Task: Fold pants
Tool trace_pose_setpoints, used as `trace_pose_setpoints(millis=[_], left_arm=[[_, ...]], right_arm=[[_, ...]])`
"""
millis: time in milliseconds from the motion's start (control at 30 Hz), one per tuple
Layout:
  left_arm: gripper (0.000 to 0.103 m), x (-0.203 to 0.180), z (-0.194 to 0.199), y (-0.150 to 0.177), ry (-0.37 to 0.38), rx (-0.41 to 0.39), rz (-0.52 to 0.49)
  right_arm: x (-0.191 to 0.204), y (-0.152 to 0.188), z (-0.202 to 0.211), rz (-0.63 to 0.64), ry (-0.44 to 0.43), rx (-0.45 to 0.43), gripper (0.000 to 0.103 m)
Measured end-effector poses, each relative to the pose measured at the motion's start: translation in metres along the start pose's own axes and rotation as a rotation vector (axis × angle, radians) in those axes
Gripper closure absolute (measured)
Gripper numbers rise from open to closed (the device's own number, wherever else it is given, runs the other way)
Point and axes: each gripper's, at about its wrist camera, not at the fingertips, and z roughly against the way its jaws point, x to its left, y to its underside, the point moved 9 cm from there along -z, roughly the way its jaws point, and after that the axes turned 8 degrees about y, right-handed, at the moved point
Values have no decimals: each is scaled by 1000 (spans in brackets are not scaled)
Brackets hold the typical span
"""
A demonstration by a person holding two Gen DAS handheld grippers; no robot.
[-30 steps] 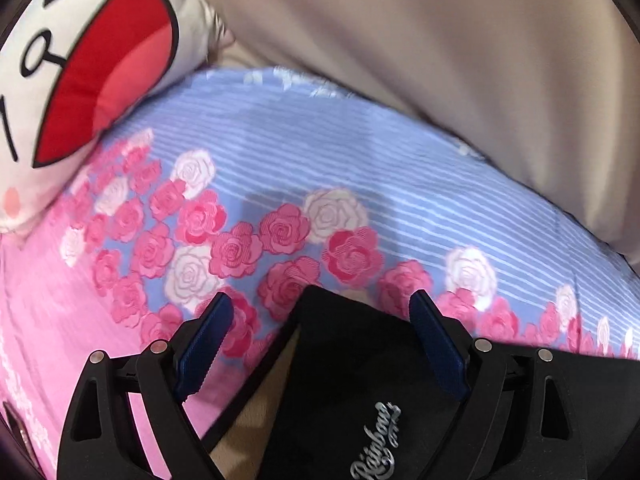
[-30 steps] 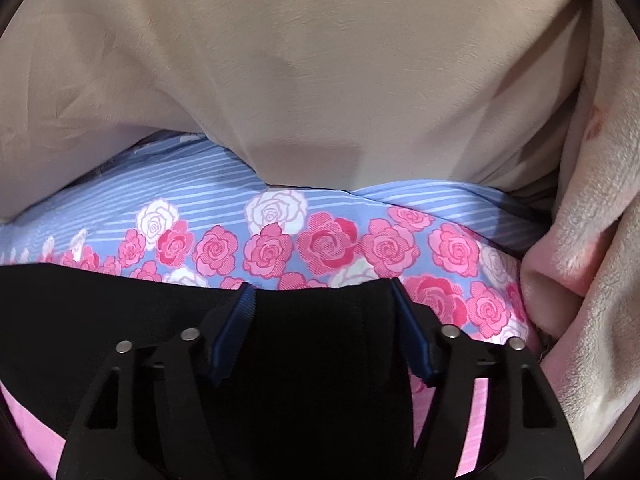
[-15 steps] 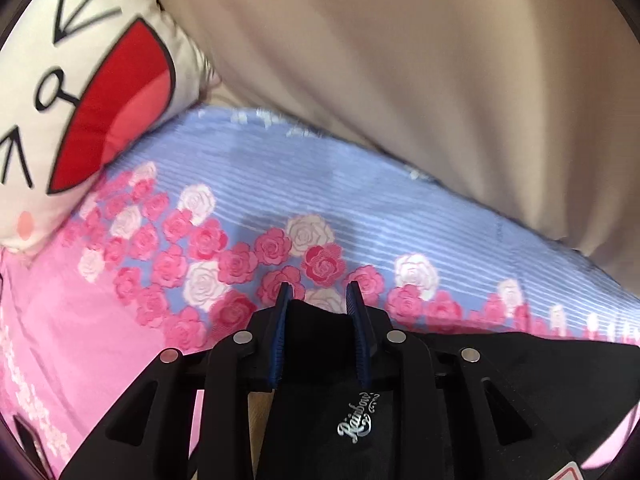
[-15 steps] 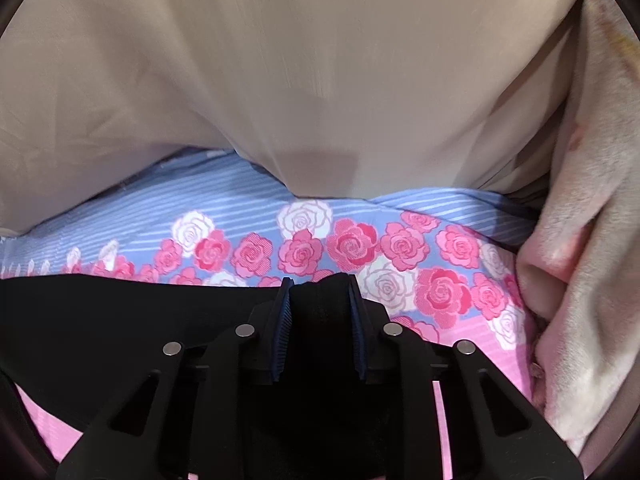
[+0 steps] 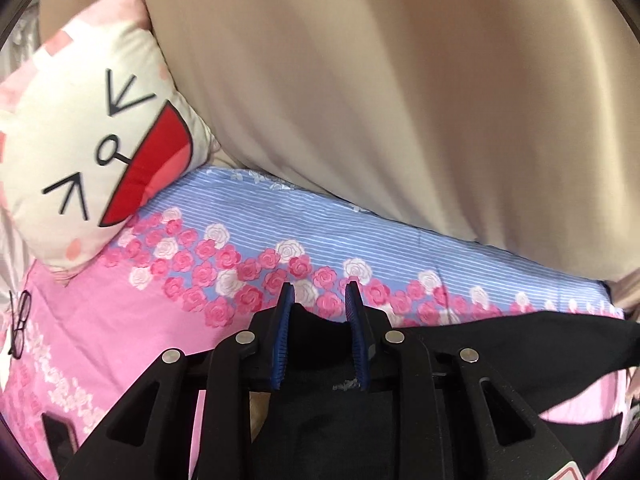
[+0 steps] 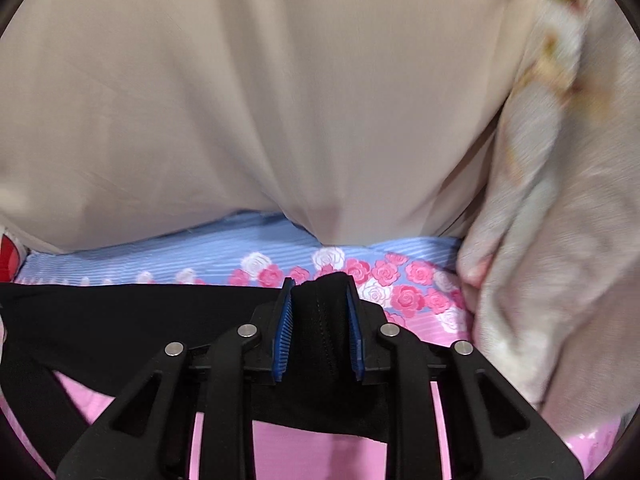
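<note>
The black pants [image 5: 520, 336] hang stretched between my two grippers above a pink and blue rose-print bedsheet [image 5: 248, 216]. My left gripper [image 5: 320, 296] is shut on one corner of the pants' edge, with black cloth bunched between its blue pads. My right gripper [image 6: 318, 290] is shut on the other corner of the pants [image 6: 120, 320], with a stitched fold pinched between its pads. The rest of the pants hangs below both grippers and is mostly hidden.
A white cartoon-face pillow [image 5: 92, 160] lies at the left of the bed. A beige curtain [image 5: 400, 100] hangs behind the bed, also in the right wrist view [image 6: 260, 100]. A fluffy cream blanket [image 6: 560, 220] is piled at the right. Glasses [image 5: 18, 324] lie on the sheet at the left.
Both grippers closed on the pants' edge from open a second ago. They have since lifted, and the cloth now hangs clear of the sheet.
</note>
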Motion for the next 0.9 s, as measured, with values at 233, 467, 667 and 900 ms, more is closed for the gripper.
trace_pose_setpoints(millis=[233,467,667,900], left_arm=[[103,13,86,24,24,-86,-2],[100,35,112,88,56,2,13],[41,26,32,125,51,142,82],[94,22,-49,131,52,259,148]], right_arm=[[-8,11,91,29,-25,-89,82],[-6,54,133,40,-47,-93,82],[8,66,146,43,-75,-95,82],[8,70,146,30,-66,-85,82]])
